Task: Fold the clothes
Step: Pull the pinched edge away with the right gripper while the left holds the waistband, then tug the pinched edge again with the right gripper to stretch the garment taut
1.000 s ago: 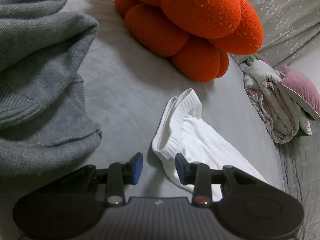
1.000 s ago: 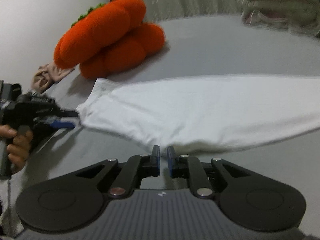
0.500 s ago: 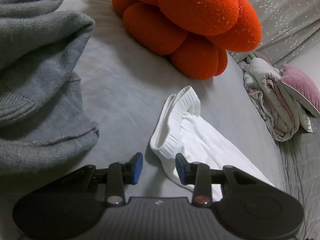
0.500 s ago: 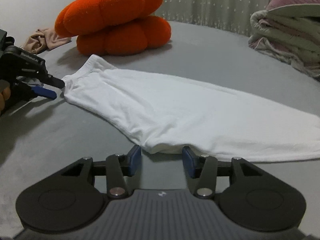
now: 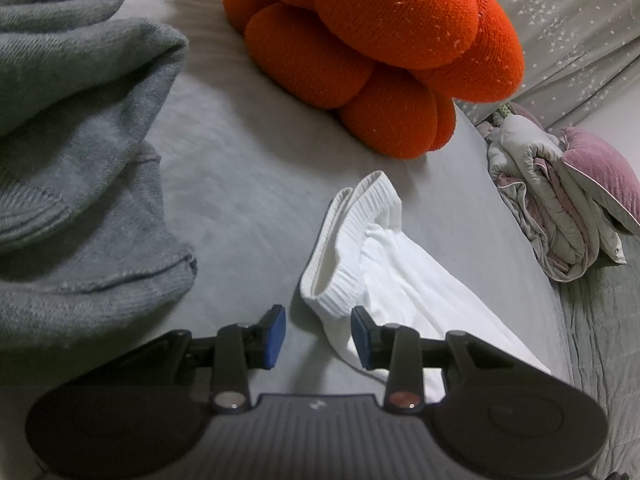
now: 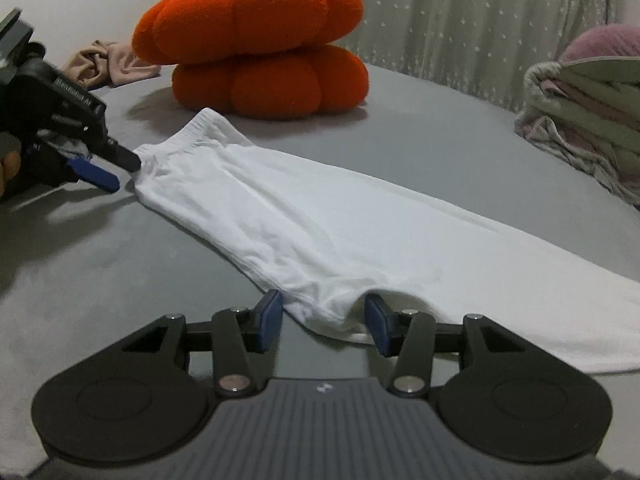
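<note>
Released since a second ago, right claw (image 6: 323,322) gapes astride the white garment (image 6: 320,236); left claw (image 5: 318,336) unclenched, garment's far end cropped.

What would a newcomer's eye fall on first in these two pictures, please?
Probably the bright orange pumpkin cushion at the far side of the grey bed. Next, the long white garment stretched flat in front of it, its near edge between the open right hand-held gripper. A grey knit sweater lies heaped left of the left hand-held gripper.

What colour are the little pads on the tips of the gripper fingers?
Blue. The pads show best in the right wrist view, either side of the white garment.
</note>
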Demonstrator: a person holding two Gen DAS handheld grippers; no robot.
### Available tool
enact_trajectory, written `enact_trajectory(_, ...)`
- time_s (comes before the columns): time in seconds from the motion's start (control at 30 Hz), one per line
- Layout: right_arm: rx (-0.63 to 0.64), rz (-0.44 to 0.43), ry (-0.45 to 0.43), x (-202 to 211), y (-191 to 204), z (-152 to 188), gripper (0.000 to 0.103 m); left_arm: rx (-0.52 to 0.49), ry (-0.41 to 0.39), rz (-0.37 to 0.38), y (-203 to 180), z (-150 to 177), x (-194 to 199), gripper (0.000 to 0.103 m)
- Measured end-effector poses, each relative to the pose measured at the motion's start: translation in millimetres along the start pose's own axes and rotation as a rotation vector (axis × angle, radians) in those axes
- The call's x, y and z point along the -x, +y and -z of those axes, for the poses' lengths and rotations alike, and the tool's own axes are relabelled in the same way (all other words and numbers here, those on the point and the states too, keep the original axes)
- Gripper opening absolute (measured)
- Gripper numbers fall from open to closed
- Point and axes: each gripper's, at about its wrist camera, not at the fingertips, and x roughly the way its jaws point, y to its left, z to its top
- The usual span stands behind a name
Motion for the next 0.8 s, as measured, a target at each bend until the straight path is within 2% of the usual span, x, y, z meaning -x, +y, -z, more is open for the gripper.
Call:
enact_trajectory(0.23, -0.045, -0.037, -0.006, -2.0, -8.9, 0.1, 0.049, -0.002, -0.001, -0.002, -0.1, 0.0, -0.3, 0.037)
enact_trajectory(0.3, -0.051, -0.055, -0.005, -1.1, -10.8, 0.2, 0.038, -0.002, -0.001, -0.002, 0.0, 0.0, -0.2, 0.037)
enact_trajectory(0.37, -0.083, -0.069, -0.005, -0.5, -16.2, 0.3, 0.012, -0.002, -0.001, -0.002, 0.0, 0.1, -0.1, 0.037)
enact_trajectory(0.43, -0.117, -0.093, -0.004, 1.0, -21.2, 0.3, 0.006, -0.001, 0.000, 0.000, 0.6, -0.1, 0.2, 0.037)
enact_trajectory(0.53, -0.163, -0.123, 0.022, 4.2, -26.6, -2.4, 0.005, 0.013, 0.004, 0.008, 3.3, -1.0, -0.1, 0.037)
enact_trajectory(0.63, -0.134, -0.128, 0.060, 12.0, -21.3, -10.7, 0.005, 0.030, 0.008, 0.018, 5.8, -1.9, 0.1, 0.037)
enact_trajectory(0.8, -0.225, -0.172, 0.110, 16.6, -30.7, -8.0, 0.005, 0.022, 0.006, 0.013, 4.2, -1.6, 0.5, 0.037)
